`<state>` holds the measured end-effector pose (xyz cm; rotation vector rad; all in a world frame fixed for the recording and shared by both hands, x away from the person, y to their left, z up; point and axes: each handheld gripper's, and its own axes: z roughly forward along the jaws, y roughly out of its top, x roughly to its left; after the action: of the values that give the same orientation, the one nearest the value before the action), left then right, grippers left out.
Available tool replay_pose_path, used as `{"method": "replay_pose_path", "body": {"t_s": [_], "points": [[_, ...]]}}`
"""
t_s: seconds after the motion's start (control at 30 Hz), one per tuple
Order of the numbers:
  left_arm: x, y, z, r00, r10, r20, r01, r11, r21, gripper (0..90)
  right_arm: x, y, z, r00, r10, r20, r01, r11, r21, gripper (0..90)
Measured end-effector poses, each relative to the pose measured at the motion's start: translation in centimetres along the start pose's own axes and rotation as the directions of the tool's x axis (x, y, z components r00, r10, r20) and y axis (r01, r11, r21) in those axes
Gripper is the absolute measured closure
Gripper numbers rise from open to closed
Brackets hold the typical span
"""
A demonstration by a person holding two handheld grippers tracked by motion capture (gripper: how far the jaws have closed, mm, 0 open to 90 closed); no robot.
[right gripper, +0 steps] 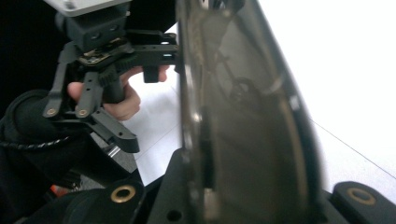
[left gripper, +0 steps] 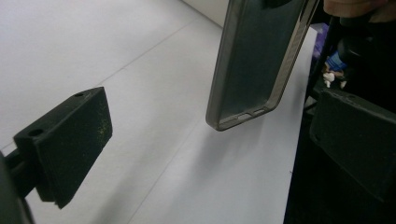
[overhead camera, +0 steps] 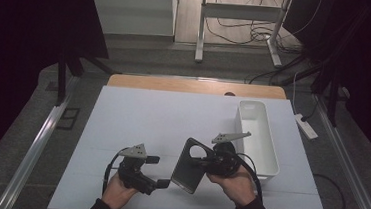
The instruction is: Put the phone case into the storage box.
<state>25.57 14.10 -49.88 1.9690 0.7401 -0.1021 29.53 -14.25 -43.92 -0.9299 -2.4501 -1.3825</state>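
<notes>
- The right gripper (overhead camera: 204, 162) is clamped on a dark, translucent phone case (overhead camera: 191, 165), its fingers pinching the end with the round camera cut-out; the case hangs tilted above the desk (overhead camera: 137, 116), between the two hands.
- The left gripper (overhead camera: 155, 171) stands with its fingers (left gripper: 70, 142) spread wide and nothing between them; the lower end of the case hangs just ahead of them, apart from both pads.
- Risk: the case is held by one thin edge only. I judge that a soft, flexible case could bend or twist out of so narrow a pinch, or swing and drop to the desk.
- Risk: if the left fingers close while the case is skewed, they could catch its rim and lever it out of the right grip.
- The white bin (overhead camera: 257, 138) stands well to the right; a swing that way could clip its wall.
- Surface: a pale sheet covers the desk, with a wooden edge at the far side.
- Room: dim, grey floor, dark curtains either side, a metal frame and cables beyond.
</notes>
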Motion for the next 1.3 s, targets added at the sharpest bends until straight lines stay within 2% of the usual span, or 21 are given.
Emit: {"method": "replay_pose_path", "body": {"t_s": [0.13,0.23,0.27,0.33,0.57,0.73,0.87,0.97,1.1,1.13,1.17,1.2,1.27,1.3], "points": [[-0.2,0.1,0.3,0.9995,0.008,0.032,-0.008,1.0,-0.001,0.0,0.2,0.1,-0.1,0.9994,-0.024,-0.027,0.024,1.0,0.007,86.2],[-0.4,0.2,0.7,0.9971,0.011,0.075,-0.011,0.9999,0.005,0.0,0.6,0.1,0.1,0.9976,-0.046,-0.052,0.047,0.999,0.01,86.3],[-0.4,0.2,0.7,0.9971,0.011,0.075,-0.011,0.9999,0.005,0.0,0.6,0.1,0.1,0.9976,-0.046,-0.052,0.047,0.999,0.01,86.3],[-0.6,0.3,1.0,0.9951,0.026,0.095,-0.028,0.9995,0.016,0.0,0.8,0.2,0.2,0.996,-0.058,-0.068,0.059,0.998,0.014,86.3],[-1.1,0.5,1.5,0.9914,0.036,0.126,-0.039,0.999,0.024,0.0,1.3,0.2,0.3,0.9899,-0.091,-0.108,0.093,0.996,0.013,86.3],[-1.4,0.7,1.9,0.9864,0.043,0.159,-0.048,0.9982,0.034,0.0,1.7,0.4,0.3,0.9835,-0.109,-0.144,0.11,0.994,0.0,86.4],[-1.7,0.8,2.2,0.9841,0.051,0.17,-0.06,0.997,0.048,0.0,2.1,0.4,0.4,0.978,-0.128,-0.165,0.13,0.991,0.002,86.4],[-1.8,0.9,2.3,0.9847,0.048,0.167,-0.058,0.997,0.052,0.7,2.3,0.4,0.6,0.9748,-0.136,-0.177,0.139,0.99,0.007,86.4],[-2.1,0.8,2.0,0.9813,0.082,0.174,-0.092,0.9945,0.051,9.6,2.4,0.5,0.6,0.9707,-0.139,-0.196,0.143,0.99,0.007,86.4],[-2.1,0.8,2.0,0.9786,0.085,0.187,-0.096,0.9942,0.048,14.9,2.4,0.5,0.6,0.9698,-0.14,-0.199,0.145,0.989,0.007,86.4],[-2.1,0.8,2.0,0.9786,0.085,0.187,-0.096,0.9942,0.048,19.5,2.4,0.5,0.6,0.9684,-0.145,-0.203,0.149,0.989,0.005,86.4],[-2.1,0.8,1.9,0.9774,0.087,0.193,-0.097,0.9942,0.046,19.5,2.4,0.5,0.6,0.9684,-0.145,-0.203,0.149,0.989,0.005,86.4],[-2.0,0.8,1.8,0.9722,0.089,0.216,-0.101,0.9938,0.045,31.1,2.5,0.5,0.7,0.9664,-0.147,-0.211,0.152,0.988,0.005,86.4],[-2.0,0.8,1.7,0.9721,0.089,0.217,-0.101,0.9939,0.044,37.0,2.4,0.5,0.7,0.9661,-0.148,-0.212,0.153,0.988,0.008,86.4]]}}
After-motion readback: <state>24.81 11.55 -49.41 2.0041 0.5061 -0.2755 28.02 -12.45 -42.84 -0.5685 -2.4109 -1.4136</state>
